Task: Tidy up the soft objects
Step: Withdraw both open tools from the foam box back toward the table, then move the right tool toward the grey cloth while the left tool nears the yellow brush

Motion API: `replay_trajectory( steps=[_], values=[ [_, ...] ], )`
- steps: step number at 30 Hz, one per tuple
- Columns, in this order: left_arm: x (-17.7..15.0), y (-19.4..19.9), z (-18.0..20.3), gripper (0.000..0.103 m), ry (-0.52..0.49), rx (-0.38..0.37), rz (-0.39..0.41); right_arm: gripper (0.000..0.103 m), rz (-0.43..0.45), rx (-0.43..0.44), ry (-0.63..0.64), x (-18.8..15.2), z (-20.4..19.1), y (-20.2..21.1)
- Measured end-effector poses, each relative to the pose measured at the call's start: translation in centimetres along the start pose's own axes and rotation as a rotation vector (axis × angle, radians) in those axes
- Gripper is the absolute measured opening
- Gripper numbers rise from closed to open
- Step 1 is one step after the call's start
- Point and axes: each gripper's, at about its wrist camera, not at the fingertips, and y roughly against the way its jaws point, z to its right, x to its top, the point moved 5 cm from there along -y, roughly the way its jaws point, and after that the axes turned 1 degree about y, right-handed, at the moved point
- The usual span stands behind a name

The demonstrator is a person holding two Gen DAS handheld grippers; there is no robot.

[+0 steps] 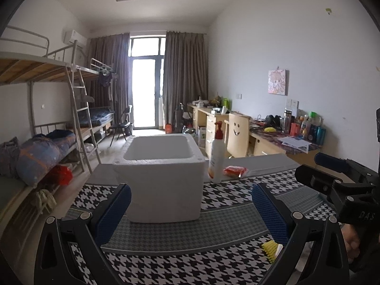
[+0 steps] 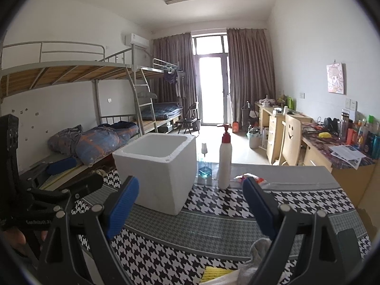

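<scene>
White foam box point(image 1: 163, 178) stands upright and open-topped on my houndstooth cloth, empty as far as I can see in. Yellow ribbed soft thing point(image 1: 269, 249) lies near the front edge, with a pale grey cloth point(image 2: 261, 249) bunched just beside it.

"DAS" on the right gripper point(image 1: 332, 166), "GenRobot.AI" on the left gripper point(image 2: 59, 173), smiley face on chair back point(image 1: 238, 135)

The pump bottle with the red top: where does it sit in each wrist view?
Left wrist: pump bottle right of centre, just right of the foam box.
Right wrist: pump bottle near centre, also right of the foam box.
Shared landmark: the smiley-face chair behind it.
</scene>
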Motion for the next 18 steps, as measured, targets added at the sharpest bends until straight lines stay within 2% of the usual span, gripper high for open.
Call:
replay_trajectory(
  steps=[8, 18],
  values=[
    [-1.0, 0.3, 1.1, 0.102, -0.029, -0.011, 0.011, 0.092, 0.0, -0.038, -0.016, -1.3, 1.0, 0.9],
    [-2.3, 0.1, 3.1, 0.102, -0.042, -0.074, 0.002, 0.092, -0.008, -0.075, -0.043, -3.5, 2.0, 2.4]
  ],
)
